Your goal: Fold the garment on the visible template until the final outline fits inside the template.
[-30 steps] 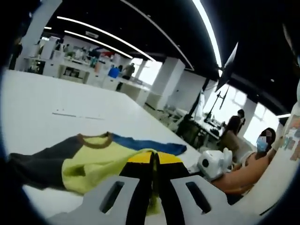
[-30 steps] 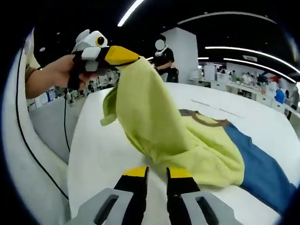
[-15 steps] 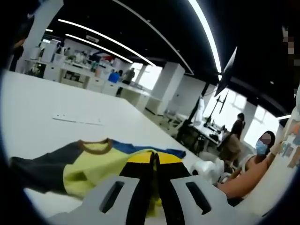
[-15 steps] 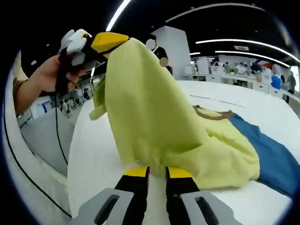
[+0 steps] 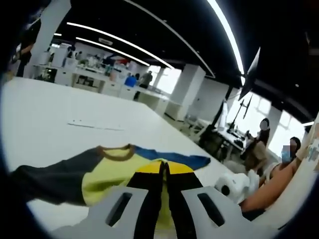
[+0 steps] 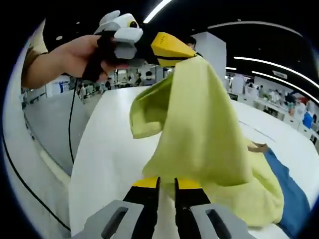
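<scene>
Tongs first, left to right. My left tongs (image 5: pixel 163 172) are pressed together on the yellow hem of the T-shirt (image 5: pixel 107 167); in the right gripper view I can see those same left tongs (image 6: pixel 172 47) held high at the far left by a hand (image 6: pixel 82 55), with the yellow cloth hanging from their tip in a long drape down to the counter (image 6: pixel 107 149). My right tongs (image 6: pixel 167 184) sit low in the near foreground, jaws almost touching. Yellow fabric lies just beyond their tips, but I cannot tell whether they pinch any of it.

The T-shirt is on the white counter (image 5: pixel 45 114): in the left gripper view its dark grey sleeve (image 5: pixel 50 177) spreads to the left, the brown collar (image 5: pixel 117 152) lies in the middle, and the blue sleeve (image 5: pixel 172 158) runs off to the right. I cannot make out any template outline under the garment; two thin marks on the counter farther off are too faint to identify.

My judgement: the fold is only begun. One edge is lifted and ready to be carried across, both sleeves are still spread out, and no finished fold lies flat. Laying this flap down, tucking in the sleeves and checking the outline all remain.
</scene>
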Demonstrator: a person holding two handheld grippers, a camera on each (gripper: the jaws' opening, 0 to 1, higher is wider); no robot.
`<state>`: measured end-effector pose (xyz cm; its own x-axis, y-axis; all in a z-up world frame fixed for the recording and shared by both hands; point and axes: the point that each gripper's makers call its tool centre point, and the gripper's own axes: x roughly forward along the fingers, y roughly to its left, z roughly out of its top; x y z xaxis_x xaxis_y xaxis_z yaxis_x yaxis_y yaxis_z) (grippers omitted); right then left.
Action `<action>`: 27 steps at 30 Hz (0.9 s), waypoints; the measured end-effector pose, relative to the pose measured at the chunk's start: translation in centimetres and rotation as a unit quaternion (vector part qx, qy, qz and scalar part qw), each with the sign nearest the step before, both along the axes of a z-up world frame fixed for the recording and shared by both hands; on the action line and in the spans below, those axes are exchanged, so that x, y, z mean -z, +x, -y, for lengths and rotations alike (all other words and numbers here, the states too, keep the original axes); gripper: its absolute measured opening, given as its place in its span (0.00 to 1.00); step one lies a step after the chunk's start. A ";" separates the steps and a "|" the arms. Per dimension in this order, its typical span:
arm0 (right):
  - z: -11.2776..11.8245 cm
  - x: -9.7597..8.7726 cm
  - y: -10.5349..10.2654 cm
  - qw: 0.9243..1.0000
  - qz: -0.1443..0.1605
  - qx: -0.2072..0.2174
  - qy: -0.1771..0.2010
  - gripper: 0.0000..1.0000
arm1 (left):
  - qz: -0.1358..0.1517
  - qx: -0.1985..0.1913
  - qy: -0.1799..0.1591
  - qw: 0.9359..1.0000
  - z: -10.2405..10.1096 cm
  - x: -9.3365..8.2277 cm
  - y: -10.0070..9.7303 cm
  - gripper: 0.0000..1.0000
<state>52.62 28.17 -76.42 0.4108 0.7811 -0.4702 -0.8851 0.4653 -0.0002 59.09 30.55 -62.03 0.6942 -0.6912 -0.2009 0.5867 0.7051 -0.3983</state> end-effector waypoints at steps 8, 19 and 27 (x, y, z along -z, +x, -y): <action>-2.3 0.8 -1.3 0.998 0.008 -0.049 -0.027 0.08 | -0.010 -0.017 0.020 1.000 -1.3 1.6 1.3 0.00; -2.4 2.4 -2.5 0.993 0.018 -0.091 -0.073 0.07 | -0.026 -0.028 0.028 0.999 -2.6 3.0 2.1 0.00; -1.8 2.3 -1.9 0.989 0.053 -0.093 -0.098 0.00 | -0.029 -0.030 0.033 0.999 -2.8 3.6 2.2 0.00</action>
<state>50.76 29.95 -78.70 0.3237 0.7462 -0.5817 -0.9456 0.2767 -0.1713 61.30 33.35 -65.59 0.7192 -0.6331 -0.2864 0.5205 0.7639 -0.3816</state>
